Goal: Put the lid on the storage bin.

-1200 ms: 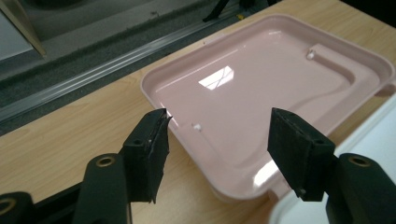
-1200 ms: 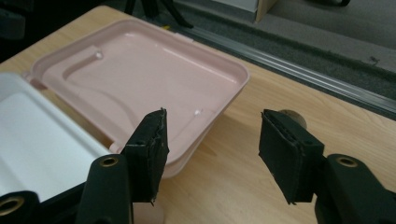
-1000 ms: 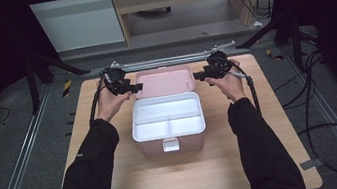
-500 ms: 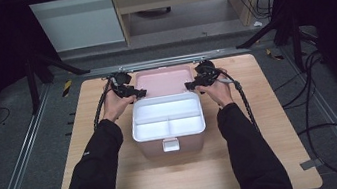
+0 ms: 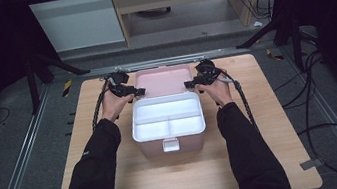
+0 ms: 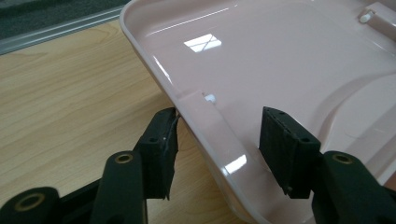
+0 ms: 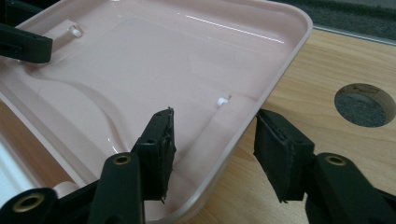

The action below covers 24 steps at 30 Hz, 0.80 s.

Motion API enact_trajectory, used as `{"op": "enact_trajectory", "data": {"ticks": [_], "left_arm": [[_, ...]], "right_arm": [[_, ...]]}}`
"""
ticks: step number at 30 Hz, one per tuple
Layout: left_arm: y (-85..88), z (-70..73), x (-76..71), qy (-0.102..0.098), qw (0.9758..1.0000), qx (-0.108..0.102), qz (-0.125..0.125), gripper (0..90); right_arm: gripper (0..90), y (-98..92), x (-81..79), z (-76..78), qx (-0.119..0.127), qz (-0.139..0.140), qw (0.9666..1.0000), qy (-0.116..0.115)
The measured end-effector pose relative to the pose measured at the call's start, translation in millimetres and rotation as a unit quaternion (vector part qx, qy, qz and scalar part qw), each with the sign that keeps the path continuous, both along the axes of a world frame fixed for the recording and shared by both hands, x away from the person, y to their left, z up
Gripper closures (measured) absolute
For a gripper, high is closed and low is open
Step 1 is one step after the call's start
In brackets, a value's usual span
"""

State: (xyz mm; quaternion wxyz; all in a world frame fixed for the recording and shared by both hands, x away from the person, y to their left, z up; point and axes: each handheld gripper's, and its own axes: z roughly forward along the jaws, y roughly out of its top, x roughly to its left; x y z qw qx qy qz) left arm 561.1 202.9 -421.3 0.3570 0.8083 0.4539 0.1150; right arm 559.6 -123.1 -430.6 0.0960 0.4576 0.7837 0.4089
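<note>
**Both grippers straddling the edges of the open pink lid**

So the pink box [image 5: 169,145] sits about mid-table [image 5: 277,159], with its lid [image 5: 164,81] flipped open and lying flat behind it on the far side. Inside the box there's a white tray [image 5: 167,117] split into compartments.

The left gripper [image 5: 137,92] is at the lid's left edge. In the left gripper view the rim of the lid [image 6: 205,116] runs right between the two jaws: one jaw is outside on the wood side and looks like it's touching the rim, the other is inside over the lid's glossy surface with a gap left. Jaws have just been closing in, but it's not a real pinch yet.

Same deal for the right gripper [image 5: 190,84] at the lid's right edge. In its own view the rim [image 7: 243,135] sits between the half-open jaws, which have also just been closing, neither pad clearly pressing.

There's a round hole [image 7: 364,105] in the tabletop just beside it.
</note>
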Motion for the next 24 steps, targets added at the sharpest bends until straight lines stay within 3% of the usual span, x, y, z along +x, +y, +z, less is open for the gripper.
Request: {"op": "enact_trajectory", "data": {"ticks": [6,13,18,24], "left_arm": [[2.7,13.1,-6.5,-0.023,0.9997,-0.009,0.004,50.6],[4.1,34.2,-19.8,-0.057,0.9981,-0.022,0.000,51.4],[4.1,44.1,-29.5,-0.074,0.9971,-0.015,-0.010,51.2],[8.5,48.8,-44.2,-0.094,0.9947,-0.037,-0.019,51.3]], "right_arm": [[51.4,-3.6,-3.5,7.0,0.013,0.000,0.9999,-0.009],[53.5,-8.8,-14.3,27.8,0.030,0.001,0.9987,-0.042],[53.6,-9.8,-21.0,36.5,0.030,0.006,0.9980,-0.055],[53.7,-11.0,-31.9,49.0,0.023,0.015,0.9971,-0.071]]}}
